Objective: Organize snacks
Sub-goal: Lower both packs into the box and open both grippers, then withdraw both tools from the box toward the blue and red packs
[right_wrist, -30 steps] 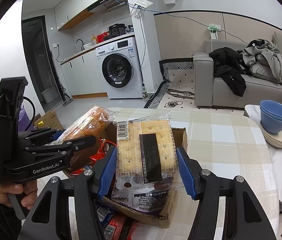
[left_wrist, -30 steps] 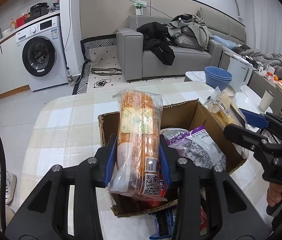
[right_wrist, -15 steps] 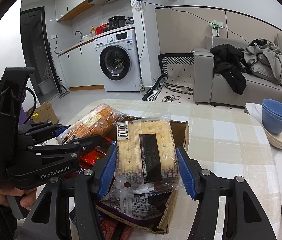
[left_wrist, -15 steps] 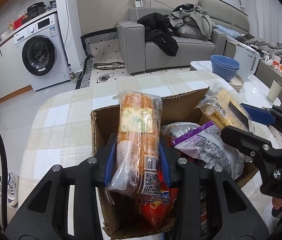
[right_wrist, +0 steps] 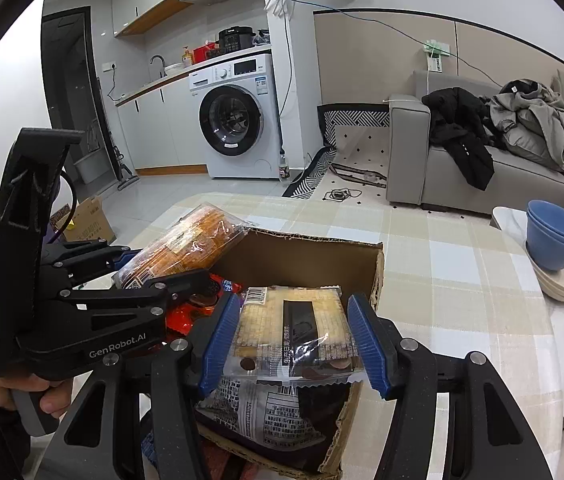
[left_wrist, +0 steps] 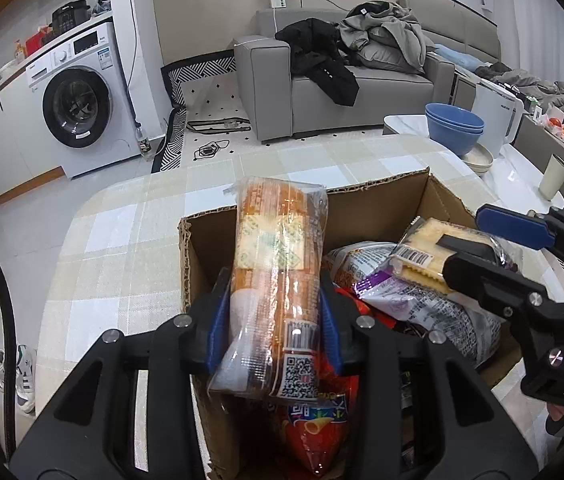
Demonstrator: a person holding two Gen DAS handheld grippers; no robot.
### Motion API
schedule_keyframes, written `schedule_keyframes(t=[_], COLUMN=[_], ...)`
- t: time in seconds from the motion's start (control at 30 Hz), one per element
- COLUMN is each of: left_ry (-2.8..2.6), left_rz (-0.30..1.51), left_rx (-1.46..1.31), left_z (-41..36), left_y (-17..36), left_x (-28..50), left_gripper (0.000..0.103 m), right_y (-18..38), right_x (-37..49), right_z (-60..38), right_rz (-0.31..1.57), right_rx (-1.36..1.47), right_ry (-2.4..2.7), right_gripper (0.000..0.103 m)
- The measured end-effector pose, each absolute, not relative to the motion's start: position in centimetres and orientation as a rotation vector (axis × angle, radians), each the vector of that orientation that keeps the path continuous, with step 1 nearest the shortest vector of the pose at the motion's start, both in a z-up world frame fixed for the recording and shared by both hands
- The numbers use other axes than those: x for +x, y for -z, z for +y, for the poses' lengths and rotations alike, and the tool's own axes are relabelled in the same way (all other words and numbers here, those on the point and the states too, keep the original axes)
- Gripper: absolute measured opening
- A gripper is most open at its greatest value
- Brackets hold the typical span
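A brown cardboard box stands on the checked table and holds several snack bags. My left gripper is shut on a long orange biscuit pack, held over the box's left half; the pack also shows in the right wrist view. My right gripper has its jaws spread, with a clear pack of yellow crackers between them, resting on a purple bag inside the box. A red chip bag lies below the orange pack.
The checked table extends left and behind the box. Stacked blue bowls and a cup stand on a white table at the right. A grey sofa and a washing machine are beyond.
Both grippers moved forward and down into the box. The right gripper's jaws have widened and the cracker pack now rests on the purple bag.
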State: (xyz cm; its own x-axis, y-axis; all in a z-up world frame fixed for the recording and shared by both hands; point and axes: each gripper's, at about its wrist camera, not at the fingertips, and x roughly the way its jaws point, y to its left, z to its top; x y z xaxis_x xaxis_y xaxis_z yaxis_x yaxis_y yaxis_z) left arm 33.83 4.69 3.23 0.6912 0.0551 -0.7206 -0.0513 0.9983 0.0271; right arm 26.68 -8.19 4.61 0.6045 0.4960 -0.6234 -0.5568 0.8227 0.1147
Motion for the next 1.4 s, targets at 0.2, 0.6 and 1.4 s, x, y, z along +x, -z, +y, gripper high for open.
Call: schedule_keyframes(t=[0.2,0.6,1.4], left_ry=[-0.057,-0.047,-0.067], left_rz=[0.811,0.765,0.729], left_rx=[-0.005,-0.036,-0.095], left_z=[5.0,4.9,5.9], left_y=[-3.3,-6.4,-8.9], left_x=[34.0,29.8,16.3], left_gripper=[0.036,0.082,0.102], right_y=[-4.9,-7.0,-4.6], right_x=[26.0,24.0,16.8], right_z=[-8.7,-11.0,-13.7], right_rz=[0.683,0.66,0.749], right_rx=[-0.094,-0.05,0.023], right_ry=[-0.598,-0.57,-0.546], right_gripper=[0.058,0.094,0.102])
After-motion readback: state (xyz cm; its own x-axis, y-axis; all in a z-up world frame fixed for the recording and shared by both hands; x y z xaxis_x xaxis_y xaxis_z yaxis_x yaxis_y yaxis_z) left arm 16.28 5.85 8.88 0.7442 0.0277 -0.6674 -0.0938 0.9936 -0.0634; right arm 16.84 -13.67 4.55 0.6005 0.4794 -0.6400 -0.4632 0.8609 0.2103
